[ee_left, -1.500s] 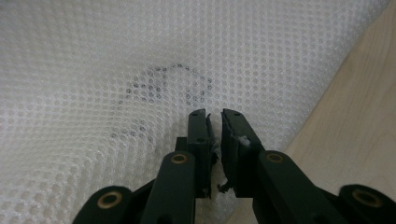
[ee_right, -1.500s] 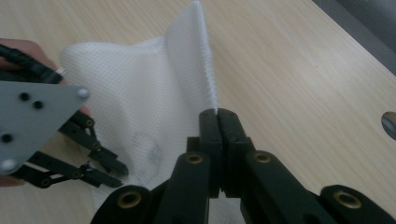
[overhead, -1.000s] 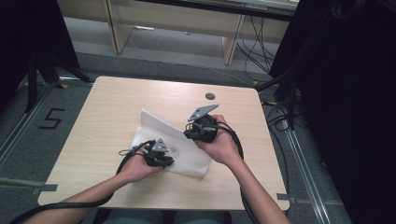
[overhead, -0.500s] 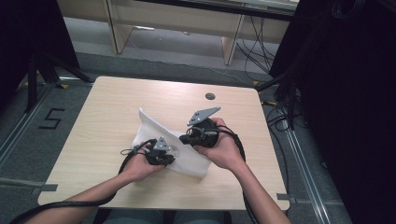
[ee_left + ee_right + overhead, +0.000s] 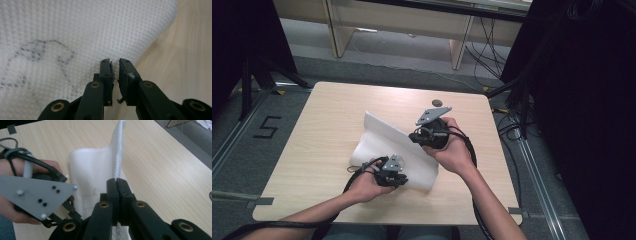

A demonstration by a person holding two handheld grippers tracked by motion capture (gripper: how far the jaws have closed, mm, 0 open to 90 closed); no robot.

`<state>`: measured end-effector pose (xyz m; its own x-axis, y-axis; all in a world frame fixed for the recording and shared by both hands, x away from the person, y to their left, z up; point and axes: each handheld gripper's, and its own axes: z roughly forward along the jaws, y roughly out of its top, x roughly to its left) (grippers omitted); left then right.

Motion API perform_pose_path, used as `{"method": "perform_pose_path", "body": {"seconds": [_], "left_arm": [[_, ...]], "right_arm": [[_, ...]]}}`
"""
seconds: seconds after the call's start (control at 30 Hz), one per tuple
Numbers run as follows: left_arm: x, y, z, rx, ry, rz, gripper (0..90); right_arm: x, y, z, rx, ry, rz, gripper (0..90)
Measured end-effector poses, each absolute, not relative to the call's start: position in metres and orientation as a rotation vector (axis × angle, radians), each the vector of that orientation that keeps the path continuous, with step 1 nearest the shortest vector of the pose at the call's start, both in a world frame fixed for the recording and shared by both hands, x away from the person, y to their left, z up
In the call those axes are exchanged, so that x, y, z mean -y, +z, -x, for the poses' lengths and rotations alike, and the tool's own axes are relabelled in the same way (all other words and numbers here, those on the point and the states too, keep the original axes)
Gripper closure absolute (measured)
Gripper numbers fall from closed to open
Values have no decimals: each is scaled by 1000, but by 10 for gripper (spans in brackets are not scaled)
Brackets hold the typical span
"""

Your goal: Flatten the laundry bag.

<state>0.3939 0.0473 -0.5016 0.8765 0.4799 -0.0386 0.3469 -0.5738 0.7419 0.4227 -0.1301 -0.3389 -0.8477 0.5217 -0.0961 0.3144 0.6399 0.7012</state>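
Wooden table (image 5: 322, 130) had bare top on all sides of the white mesh cloth (image 5: 382, 142), esp. ahead of both grippers & out to the left gripper's left. The table's near edge ran just behind the left hand (image 5: 364, 182); the right edge lay off to the right of the right hand (image 5: 454, 150). A small dark round thing (image 5: 437, 102) sat near the far edge, just beyond the right gripper; cannot tell what it was.

Floor left of the table carried a black "5" (image 5: 266, 127). The cloth bore faint grey scribbled marks (image 5: 42, 53), unreadable.

Left gripper (image 5: 114, 62): jaws nearly closed, a slim gap between them, with the cloth's near edge pinched in that gap. The rest of the cloth spread ahead & to the left of its tips, bare wood to the right.

Right gripper (image 5: 116, 180): jaws closed tight on a fold of cloth, which rose straight up from the tips as a narrow standing ridge. In the high view this gripper (image 5: 419, 136) was raised above the left gripper (image 5: 398, 181), and the cloth's far edge curled up off the table. Right gripper view also showed the left gripper's grey plate (image 5: 37, 195) to its left, close by.
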Motion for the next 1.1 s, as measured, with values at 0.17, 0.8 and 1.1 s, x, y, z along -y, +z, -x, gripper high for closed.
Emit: {"method": "perform_pose_path", "body": {"seconds": [0.17, 0.8, 1.1], "left_arm": [[-50, -504, -404, -607, 227, -2225, 816], [-69, -502, -435, -644, 354, -2242, 766], [-88, -505, -428, -652, 363, -2280, 781]], "right_arm": [[127, -338, -421, -2572, 1038, -624, 900], [123, -337, -410, -2615, 1100, -597, 900], [123, -343, -401, -2650, 1121, -580, 900]]}}
